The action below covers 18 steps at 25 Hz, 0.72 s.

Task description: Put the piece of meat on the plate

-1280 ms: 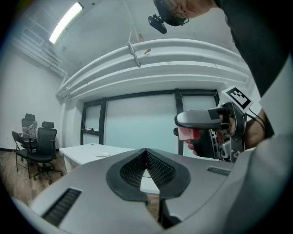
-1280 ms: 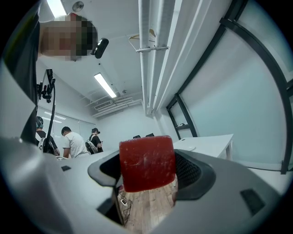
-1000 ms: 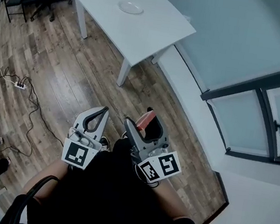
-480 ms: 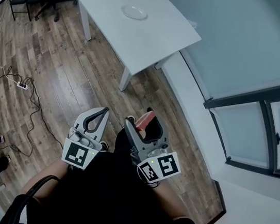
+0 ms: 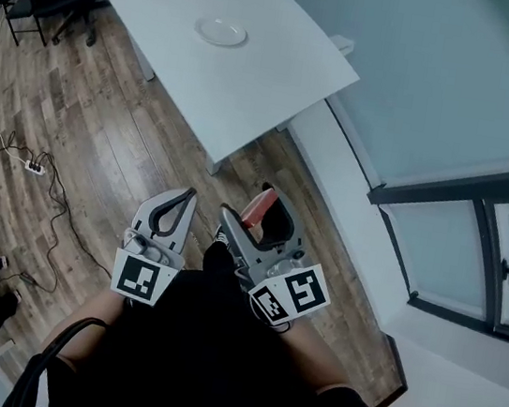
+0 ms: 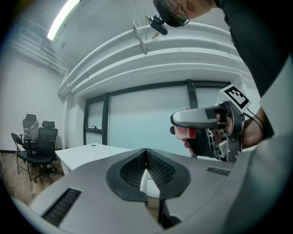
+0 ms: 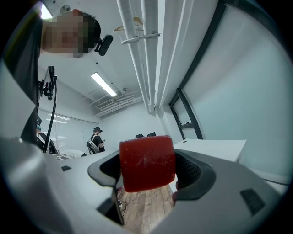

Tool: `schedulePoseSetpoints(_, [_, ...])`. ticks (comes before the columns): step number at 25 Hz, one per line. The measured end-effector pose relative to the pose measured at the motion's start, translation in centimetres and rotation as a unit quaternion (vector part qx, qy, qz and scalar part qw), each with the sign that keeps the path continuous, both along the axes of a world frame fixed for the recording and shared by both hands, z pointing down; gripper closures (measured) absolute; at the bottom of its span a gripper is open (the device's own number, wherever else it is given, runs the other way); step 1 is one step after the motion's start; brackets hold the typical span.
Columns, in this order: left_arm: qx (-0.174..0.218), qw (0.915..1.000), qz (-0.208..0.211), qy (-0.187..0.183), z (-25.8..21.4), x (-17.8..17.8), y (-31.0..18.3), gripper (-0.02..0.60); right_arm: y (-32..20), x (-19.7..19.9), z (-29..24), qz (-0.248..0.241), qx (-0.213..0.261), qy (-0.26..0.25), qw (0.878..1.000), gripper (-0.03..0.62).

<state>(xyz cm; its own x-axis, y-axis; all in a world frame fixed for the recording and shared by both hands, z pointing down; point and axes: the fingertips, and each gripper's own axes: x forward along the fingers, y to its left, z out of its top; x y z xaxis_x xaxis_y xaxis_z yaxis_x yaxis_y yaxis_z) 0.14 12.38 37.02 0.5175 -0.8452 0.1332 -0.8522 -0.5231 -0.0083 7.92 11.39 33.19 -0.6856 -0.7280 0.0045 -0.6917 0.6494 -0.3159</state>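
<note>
Right gripper view: the piece of meat (image 7: 146, 160), a red block, is seen clamped between the jaws of the right gripper (image 7: 147, 170). The left gripper (image 6: 145, 155) is held clenched on nothing. In the head view, the plate (image 5: 221, 32) is seen on the white table (image 5: 273, 82), at 12 o'clock from both grippers and well apart from them.
</note>
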Motion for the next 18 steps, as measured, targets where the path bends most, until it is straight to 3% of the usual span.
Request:
schedulePoseSetpoints(8, [-0.012, 0.9998, -0.016, -0.009, 0.3, 1.6, -4.1, 0.586, -4.2, 1.5, 0.2, -0.018, -0.006, -0.006, 1.000, 0.266])
schedulePoseSetpoints(18, [0.007, 0.9989, -0.043, -0.017, -0.7, 4.7, -7.3, 0.586, -7.6, 4.3, -0.3, -0.048, 0.005, -0.018, 0.999, 0.266])
